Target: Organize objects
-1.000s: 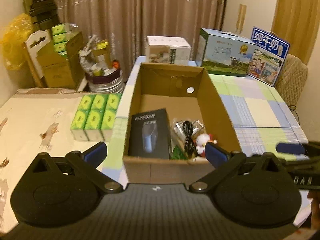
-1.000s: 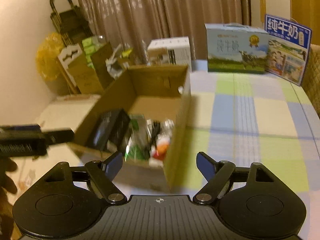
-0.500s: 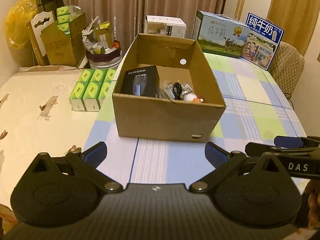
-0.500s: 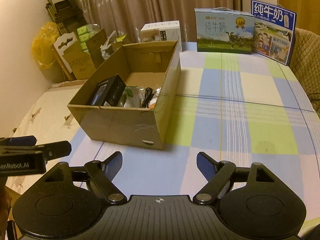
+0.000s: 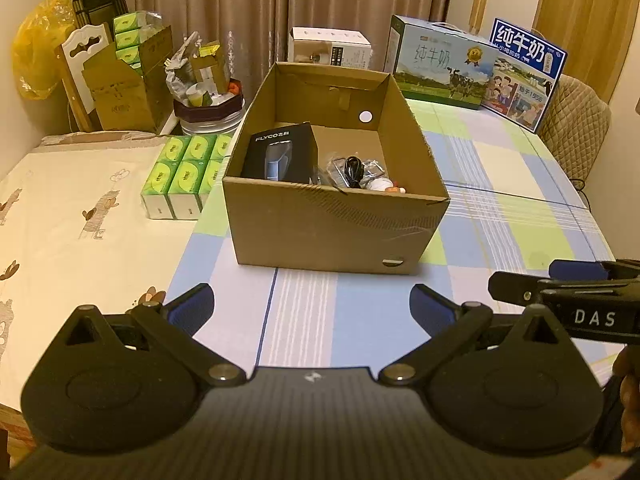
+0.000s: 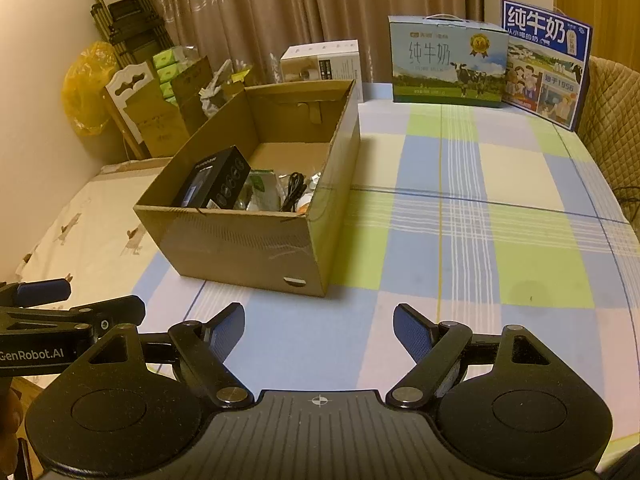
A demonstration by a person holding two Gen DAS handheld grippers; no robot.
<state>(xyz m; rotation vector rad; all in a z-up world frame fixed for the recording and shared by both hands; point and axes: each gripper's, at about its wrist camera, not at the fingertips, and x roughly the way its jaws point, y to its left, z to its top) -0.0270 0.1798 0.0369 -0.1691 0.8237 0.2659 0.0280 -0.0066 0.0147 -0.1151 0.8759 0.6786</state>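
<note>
Sitting at twelve o'clock from both grippers, the cardboard box (image 5: 336, 232) already holds the black shaver carton (image 5: 280, 154), a cable (image 5: 354, 166) and small bits. Left gripper (image 5: 312, 308) and right gripper (image 6: 318, 324) gape, empty (nothing loose shows on the checked cloth (image 6: 500, 240)); the tidying looks finished.

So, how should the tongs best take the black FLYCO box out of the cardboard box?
Probably from above, at the raised top edge of the black FLYCO box. It leans tilted against the left wall of the cardboard box, so its upper end stands free; the walls block any side approach.
</note>
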